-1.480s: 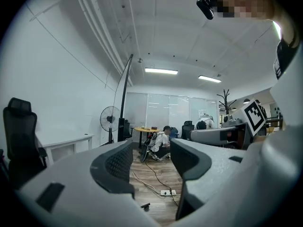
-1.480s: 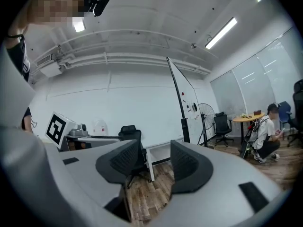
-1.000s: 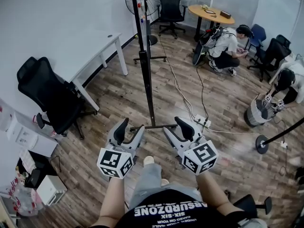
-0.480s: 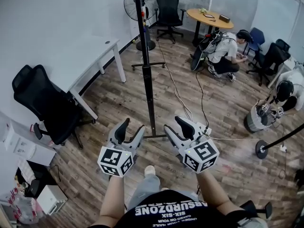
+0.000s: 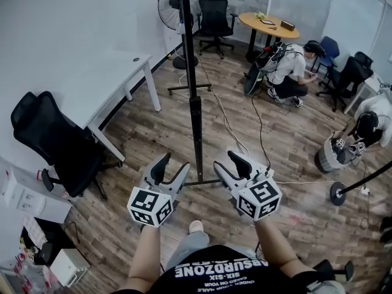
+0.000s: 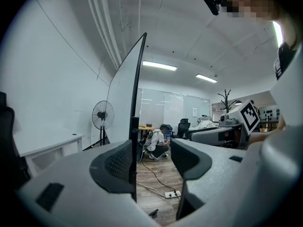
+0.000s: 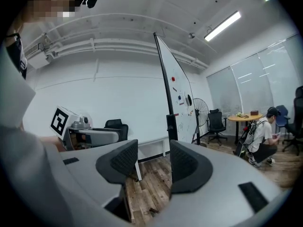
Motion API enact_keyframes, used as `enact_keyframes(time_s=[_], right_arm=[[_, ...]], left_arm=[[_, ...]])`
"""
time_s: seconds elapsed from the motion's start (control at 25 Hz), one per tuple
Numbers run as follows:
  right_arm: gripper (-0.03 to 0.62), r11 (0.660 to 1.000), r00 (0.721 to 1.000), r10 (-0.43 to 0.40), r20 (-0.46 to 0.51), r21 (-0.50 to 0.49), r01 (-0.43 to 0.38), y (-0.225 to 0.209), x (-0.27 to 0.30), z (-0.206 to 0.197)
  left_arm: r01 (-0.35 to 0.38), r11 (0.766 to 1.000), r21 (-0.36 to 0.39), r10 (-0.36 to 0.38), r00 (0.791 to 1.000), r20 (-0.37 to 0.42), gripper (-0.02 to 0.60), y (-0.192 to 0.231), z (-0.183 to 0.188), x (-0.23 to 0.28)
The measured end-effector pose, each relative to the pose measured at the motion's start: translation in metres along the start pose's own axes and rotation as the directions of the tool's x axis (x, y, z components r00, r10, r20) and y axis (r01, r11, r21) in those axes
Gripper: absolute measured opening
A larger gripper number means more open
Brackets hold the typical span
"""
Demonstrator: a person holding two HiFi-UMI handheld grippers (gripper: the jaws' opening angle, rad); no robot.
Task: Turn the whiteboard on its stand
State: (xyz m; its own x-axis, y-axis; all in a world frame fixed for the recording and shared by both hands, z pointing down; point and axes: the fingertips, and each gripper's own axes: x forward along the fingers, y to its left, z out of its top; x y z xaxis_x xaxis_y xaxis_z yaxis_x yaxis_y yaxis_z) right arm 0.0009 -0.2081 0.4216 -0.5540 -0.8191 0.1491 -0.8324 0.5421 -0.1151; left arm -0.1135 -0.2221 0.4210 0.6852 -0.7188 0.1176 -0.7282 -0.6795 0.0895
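Low in the middle of the head view, the left gripper (image 5: 171, 166) and right gripper (image 5: 227, 164) hang with jaws apart and grip nothing. They sit either side of the stand (image 5: 197, 141), near it but not touching. The whiteboard (image 5: 187, 48) rises edge-on up the frame's centre. To turn it well, I judge each gripper should close on the board's near edge, then swing it slowly so the stand's foot bar (image 5: 202, 181) stays planted.

1. Whiteboard (image 7: 179, 96): white face, black frame
2. Left gripper (image 5: 174, 162) and right gripper (image 5: 224, 160): pale grey, black-lined jaws, black-and-white square markers
3. Floor (image 5: 147, 133): brown wood planks
4. Left: black chair (image 5: 49, 133), white table (image 5: 104, 78)
5. Far right: orange-brown round table (image 5: 264, 22), blue chair (image 5: 332, 43)
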Motion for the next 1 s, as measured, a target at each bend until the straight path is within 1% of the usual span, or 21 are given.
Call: enact_keyframes(time_s=[0.32,0.44,0.56,0.72,0.88,1.0], right_arm=[[0.192,0.999,0.999,-0.031,-0.026,-0.010,0.030,-0.012,0.038,0.001],[0.195,0.999,0.999,-0.035,-0.026,-0.020,0.035,-0.016,0.049,0.003],[0.193,0.999,0.999,-0.019,-0.036,-0.035,0.018,-0.020,0.059,0.003],[0.193,0.998,0.998,-0.004,-0.060,-0.070,-0.001,-0.028,0.070,0.002],[0.193,0.995,0.998,0.008,-0.056,-0.099,-0.013,-0.044,0.078,0.009],[0.193,0.994,0.997,0.028,-0.076,-0.100,-0.035,-0.055,0.088,0.011]], left_arm=[[0.044,0.999,-0.019,-0.044,0.999,-0.005,0.238,0.036,0.001,0.023],[0.068,0.998,-0.015,-0.068,0.998,-0.009,0.238,0.044,0.002,0.034],[0.088,0.996,-0.011,-0.088,0.996,-0.018,0.238,0.050,0.002,0.048],[0.106,0.994,-0.026,-0.107,0.994,-0.036,0.238,0.058,-0.005,0.068],[0.104,0.994,-0.020,-0.105,0.993,-0.057,0.238,0.062,-0.007,0.090],[0.100,0.995,-0.023,-0.101,0.992,-0.076,0.238,0.066,-0.008,0.103]])
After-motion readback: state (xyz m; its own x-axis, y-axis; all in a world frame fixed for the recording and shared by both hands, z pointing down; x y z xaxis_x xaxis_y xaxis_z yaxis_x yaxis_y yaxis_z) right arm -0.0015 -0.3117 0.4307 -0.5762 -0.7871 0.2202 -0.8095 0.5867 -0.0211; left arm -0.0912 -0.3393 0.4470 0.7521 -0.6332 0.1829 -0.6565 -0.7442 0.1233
